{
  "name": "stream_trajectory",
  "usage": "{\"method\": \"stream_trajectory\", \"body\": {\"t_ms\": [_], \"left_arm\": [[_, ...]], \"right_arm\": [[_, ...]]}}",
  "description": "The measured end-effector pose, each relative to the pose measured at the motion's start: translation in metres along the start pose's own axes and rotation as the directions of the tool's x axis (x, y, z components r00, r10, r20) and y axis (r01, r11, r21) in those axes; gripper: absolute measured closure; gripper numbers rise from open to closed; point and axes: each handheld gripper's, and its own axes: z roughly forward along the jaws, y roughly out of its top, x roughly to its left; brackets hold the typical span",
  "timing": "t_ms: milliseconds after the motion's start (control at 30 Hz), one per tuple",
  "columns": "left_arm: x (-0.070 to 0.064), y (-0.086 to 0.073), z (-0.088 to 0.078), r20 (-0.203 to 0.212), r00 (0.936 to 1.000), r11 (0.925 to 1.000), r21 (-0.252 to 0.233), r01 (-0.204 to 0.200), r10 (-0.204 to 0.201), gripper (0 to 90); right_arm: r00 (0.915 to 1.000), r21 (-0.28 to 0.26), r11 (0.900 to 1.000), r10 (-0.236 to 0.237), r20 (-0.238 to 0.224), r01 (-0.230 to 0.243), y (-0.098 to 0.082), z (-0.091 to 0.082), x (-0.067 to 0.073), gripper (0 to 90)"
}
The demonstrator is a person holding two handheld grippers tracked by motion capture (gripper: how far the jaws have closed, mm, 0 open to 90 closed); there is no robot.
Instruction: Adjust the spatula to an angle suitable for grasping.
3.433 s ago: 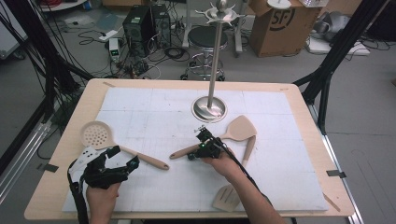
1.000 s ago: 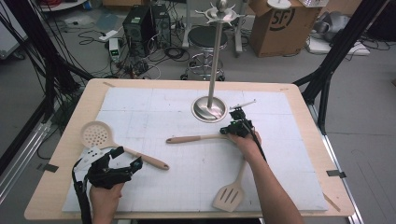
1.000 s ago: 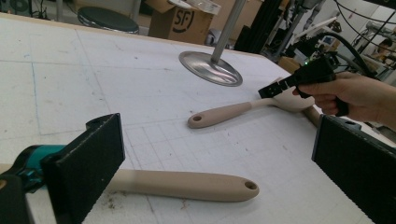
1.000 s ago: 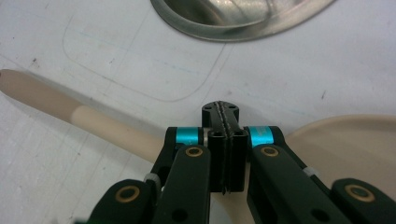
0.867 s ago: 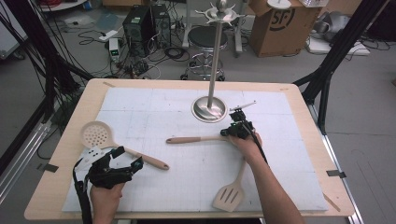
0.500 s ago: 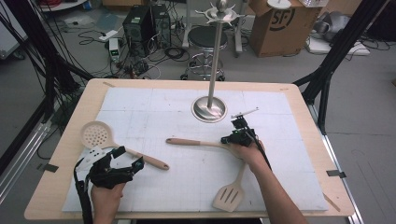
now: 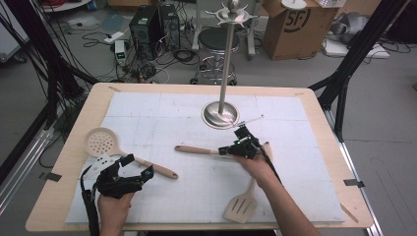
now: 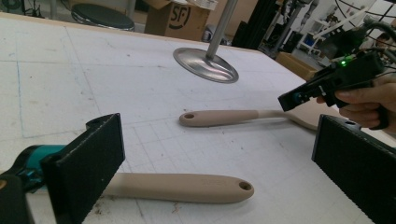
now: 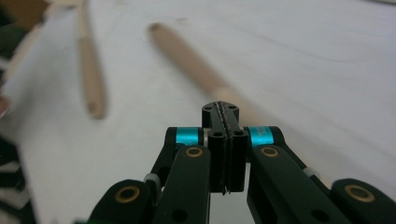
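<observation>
Right gripper (image 7: 227,150) pinches spoon (image 7: 199,149); left gripper (image 7: 140,165) spread beside skimmer (image 7: 101,142).

Pale matt wood on the spoon (image 7: 199,149), skimmer (image 7: 101,142) and turner (image 7: 241,209). Shiny brushed metal on the stand (image 7: 221,114). Ribbed black pads (image 8: 88,163), rough-looking. Matt white mat (image 7: 162,113) over a light wooden table (image 7: 74,147).

The stand (image 7: 226,73) blocks the counter's (image 7: 147,93) far middle, three utensils cross the near half, and the far-left stretch is open.
</observation>
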Motion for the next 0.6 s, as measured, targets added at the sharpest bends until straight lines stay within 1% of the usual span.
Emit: {"method": "stream_trajectory", "body": {"t_ms": [67, 100, 133, 200, 233, 267, 300, 333, 400, 533, 600], "left_arm": [[-0.001, 0.000, 0.000, 0.003, 1.0000, 1.0000, 0.003, -0.001, 0.001, 3.0], [-0.001, 0.000, 0.000, 0.003, 1.0000, 1.0000, 0.004, -0.002, 0.002, 3.0], [-0.001, 0.000, 0.000, 0.003, 1.0000, 1.0000, 0.004, -0.002, 0.002, 3.0], [-0.001, 0.000, 0.000, 0.001, 1.0000, 1.0000, 0.000, -0.001, 0.001, 3.0], [0.000, 0.000, -0.001, -0.001, 1.0000, 1.0000, -0.001, 0.000, 0.000, 3.0], [0.000, 0.000, -0.001, 0.000, 1.0000, 1.0000, -0.004, 0.005, -0.005, 3.0], [0.001, 0.000, -0.002, -0.001, 1.0000, 1.0000, -0.005, 0.001, -0.001, 3.0], [0.001, 0.000, -0.002, -0.002, 1.0000, 1.0000, -0.004, 0.003, -0.003, 3.0], [0.001, 0.000, -0.002, 0.000, 1.0000, 1.0000, -0.006, 0.006, -0.006, 3.0], [0.001, 0.000, -0.001, 0.000, 1.0000, 1.0000, -0.004, 0.003, -0.003, 3.1], [0.000, 0.000, 0.000, 0.003, 1.0000, 1.0000, -0.004, 0.005, -0.005, 3.0]], "right_arm": [[0.9989, 0.028, 0.999, -0.027, -0.037, 0.029, 0.002, 0.010, 0.016, 90.0], [0.9979, 0.034, 0.999, -0.040, -0.050, 0.042, 0.003, 0.015, 0.021, 90.0], [0.9963, 0.057, 0.997, -0.048, -0.071, 0.052, 0.003, 0.023, 0.026, 90.0], [0.9957, 0.090, 0.994, -0.057, -0.073, 0.064, 0.003, 0.038, 0.031, 90.0], [0.9963, 0.105, 0.993, -0.049, -0.071, 0.056, 0.003, 0.043, 0.032, 90.0], [0.9964, 0.122, 0.991, -0.052, -0.067, 0.060, 0.002, 0.050, 0.032, 90.0], [0.9969, 0.134, 0.989, -0.048, -0.062, 0.056, 0.002, 0.055, 0.032, 90.0], [0.9968, 0.138, 0.989, -0.045, -0.067, 0.053, 0.002, 0.058, 0.031, 90.0], [0.9978, 0.147, 0.988, -0.038, -0.054, 0.045, 0.003, 0.063, 0.030, 90.0], [0.9975, 0.129, 0.992, -0.002, -0.071, 0.011, 0.006, 0.066, 0.025, 90.0], [0.9973, 0.117, 0.993, 0.007, -0.074, 0.001, 0.007, 0.067, 0.022, 90.0]]}}
